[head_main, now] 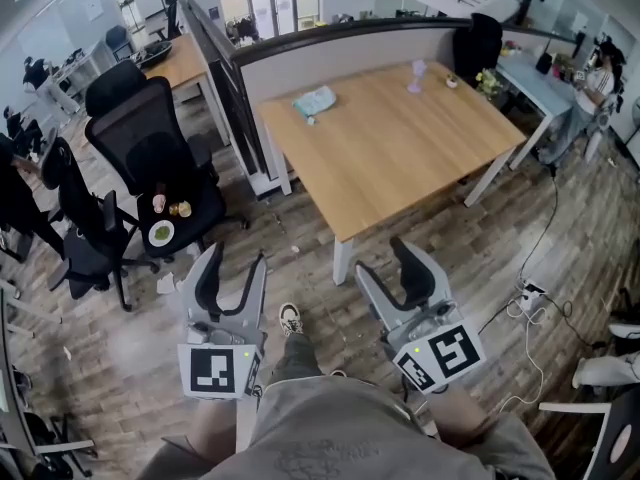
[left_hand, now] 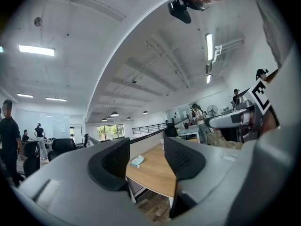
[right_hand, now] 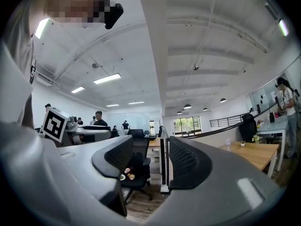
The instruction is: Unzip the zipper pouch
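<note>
One pale-teal fabric zipper pouch (head_main: 315,101) lies at the far left corner of the light wooden table (head_main: 400,168), well apart from both grippers. Left gripper (head_main: 235,260) and right gripper (head_main: 386,260) have jaws spread, nothing between them. Best approach: pin the pouch with one and pull the tab with the other.

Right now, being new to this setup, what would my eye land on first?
The wooden table fills the middle of the head view, with the pale blue zipper pouch lying near its far left corner. Short of the table, the left gripper and right gripper hang with jaws open and empty. At left, a black chair carries a plate on its seat.
</note>
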A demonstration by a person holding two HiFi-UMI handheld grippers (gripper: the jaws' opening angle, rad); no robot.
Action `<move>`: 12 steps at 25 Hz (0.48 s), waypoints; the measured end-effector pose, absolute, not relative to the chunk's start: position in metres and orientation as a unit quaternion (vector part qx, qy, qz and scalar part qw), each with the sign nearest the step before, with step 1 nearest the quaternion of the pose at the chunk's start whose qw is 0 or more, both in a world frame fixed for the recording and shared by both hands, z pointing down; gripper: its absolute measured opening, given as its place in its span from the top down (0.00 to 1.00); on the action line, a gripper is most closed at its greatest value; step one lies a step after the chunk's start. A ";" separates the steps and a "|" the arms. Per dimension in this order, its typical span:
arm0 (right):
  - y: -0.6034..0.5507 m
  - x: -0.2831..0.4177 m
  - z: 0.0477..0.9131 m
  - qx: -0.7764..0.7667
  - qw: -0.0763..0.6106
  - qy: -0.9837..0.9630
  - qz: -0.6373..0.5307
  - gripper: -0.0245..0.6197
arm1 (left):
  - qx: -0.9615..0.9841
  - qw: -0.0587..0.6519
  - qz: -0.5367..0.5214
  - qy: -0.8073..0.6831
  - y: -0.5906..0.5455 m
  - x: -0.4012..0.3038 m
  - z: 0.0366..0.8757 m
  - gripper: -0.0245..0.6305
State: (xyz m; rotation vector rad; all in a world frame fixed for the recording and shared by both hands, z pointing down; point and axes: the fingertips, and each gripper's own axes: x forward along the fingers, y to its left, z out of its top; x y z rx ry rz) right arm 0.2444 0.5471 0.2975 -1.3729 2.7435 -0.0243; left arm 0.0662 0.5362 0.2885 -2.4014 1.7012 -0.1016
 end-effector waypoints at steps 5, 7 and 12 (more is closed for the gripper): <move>0.498 0.232 0.312 -0.446 0.022 0.894 -0.019 0.61 | -0.813 0.091 -0.043 0.574 0.490 0.055 0.297 0.63; 0.475 0.225 0.316 -0.447 0.016 0.894 -0.025 0.61 | -0.814 0.087 -0.046 0.572 0.468 0.047 0.299 0.63; 0.410 0.195 0.320 -0.450 -0.006 0.892 -0.034 0.61 | -0.819 0.076 -0.055 0.565 0.404 0.018 0.300 0.63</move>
